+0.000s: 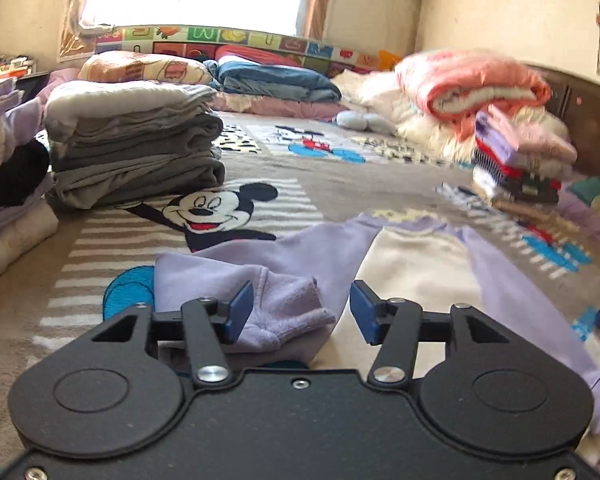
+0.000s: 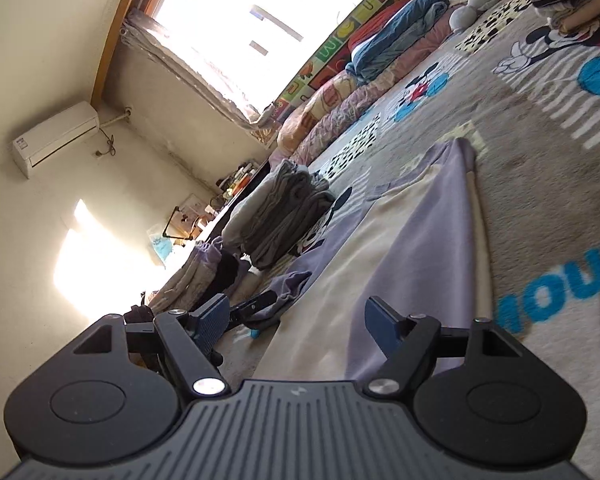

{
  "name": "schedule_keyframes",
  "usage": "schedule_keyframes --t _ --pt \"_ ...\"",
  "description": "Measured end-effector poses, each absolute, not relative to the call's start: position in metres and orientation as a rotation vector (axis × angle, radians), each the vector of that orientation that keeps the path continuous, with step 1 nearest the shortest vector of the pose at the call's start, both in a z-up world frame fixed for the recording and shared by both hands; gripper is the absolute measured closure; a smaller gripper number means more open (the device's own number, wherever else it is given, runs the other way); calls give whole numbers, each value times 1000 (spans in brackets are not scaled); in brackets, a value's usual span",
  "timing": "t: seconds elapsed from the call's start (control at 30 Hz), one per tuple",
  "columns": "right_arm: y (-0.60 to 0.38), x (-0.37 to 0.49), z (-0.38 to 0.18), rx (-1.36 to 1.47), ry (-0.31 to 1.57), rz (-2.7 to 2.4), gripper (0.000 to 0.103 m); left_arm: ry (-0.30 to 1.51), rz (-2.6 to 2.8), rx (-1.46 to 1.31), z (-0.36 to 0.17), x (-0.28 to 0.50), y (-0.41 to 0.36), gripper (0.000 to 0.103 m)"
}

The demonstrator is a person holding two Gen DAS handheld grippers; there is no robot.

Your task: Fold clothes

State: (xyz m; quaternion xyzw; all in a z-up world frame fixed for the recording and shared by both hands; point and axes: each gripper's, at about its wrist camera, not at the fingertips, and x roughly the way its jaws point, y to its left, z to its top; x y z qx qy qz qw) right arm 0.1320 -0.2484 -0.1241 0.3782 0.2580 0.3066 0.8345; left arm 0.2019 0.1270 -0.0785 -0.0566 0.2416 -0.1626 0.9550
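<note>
Lying flat on the grey cartoon-mouse blanket (image 1: 340,184) is a soft purple and cream fleece top (image 1: 416,276). It looks light and floppy, so it will bend and sag when lifted. Its purple sleeve cuff (image 1: 288,312) is bunched up and sits between the blue pads of the left gripper (image 1: 302,310). The jaws are apart and do not squeeze it yet. The cuff looks like a good place to grab. The right gripper (image 2: 296,320) hovers low over the other side of the top, jaws wide apart, holding nothing. Near the top stands a neat pile of folded grey clothes (image 1: 136,144). Another colourful folded pile (image 1: 520,160) sits well apart.
</note>
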Motion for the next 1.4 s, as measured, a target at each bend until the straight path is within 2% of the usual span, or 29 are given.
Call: schedule_keyframes --t 0.13,0.3,0.47,0.57,0.7,0.77,1.03,1.1,1.23,1.27,1.4 --pt "-194 159 -119 860 642 654 28 460 -271 -298 -76 197 161 50" --pt "-121 203 -140 1023 796 604 28 419 -200 -517 -74 191 202 50" --pt "-67 237 -154 1089 896 499 28 408 -207 -553 -74 188 216 45" --pt "-53 250 -157 1098 891 435 30 407 -216 -560 -76 187 220 45" --pt "-46 262 -155 1094 860 395 38 407 -237 -562 -76 190 220 45" --pt "-44 266 -158 1105 858 392 48 403 -244 -568 -76 191 221 45" --pt "-38 273 -173 1121 803 353 56 390 -253 -598 -74 193 226 43" --pt "-38 274 -177 1134 778 345 62 393 -252 -600 -74 193 226 43" --pt "-37 276 -185 1144 751 327 87 402 -252 -597 -76 194 226 43" --pt "-36 276 -186 1143 746 324 91 405 -250 -596 -76 194 226 43" --pt "-37 270 -173 1106 683 374 92 409 -249 -601 -78 194 228 42"
